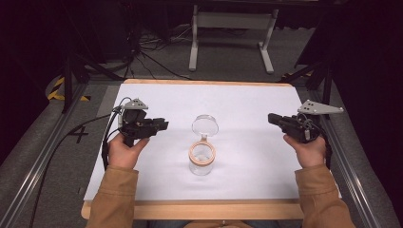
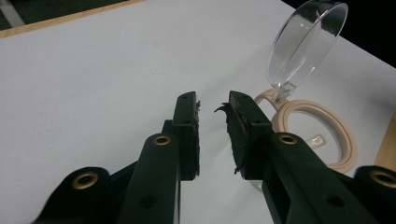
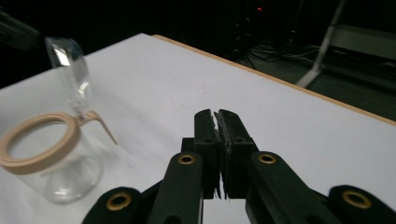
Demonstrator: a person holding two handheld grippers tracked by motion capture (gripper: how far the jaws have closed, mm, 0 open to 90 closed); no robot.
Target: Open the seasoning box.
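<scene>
The glass jar point(image 1: 202, 159) stood mid-counter point(image 1: 247, 156), its lid point(image 1: 205, 125) flipped up; the left hand-held gripper point(image 1: 164, 125) was released, the right hand-held gripper point(image 1: 271, 118) nearly clenched on nothing. Next probably called for closing the lid

Tan jacket sleeves point(image 1: 114, 197), black fingers point(image 2: 187, 135), brass-ringed screw holes, grey three-cornered plates

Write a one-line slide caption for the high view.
Clear jar, hinged lid flipped open, stands between empty left gripper and right gripper.
</scene>
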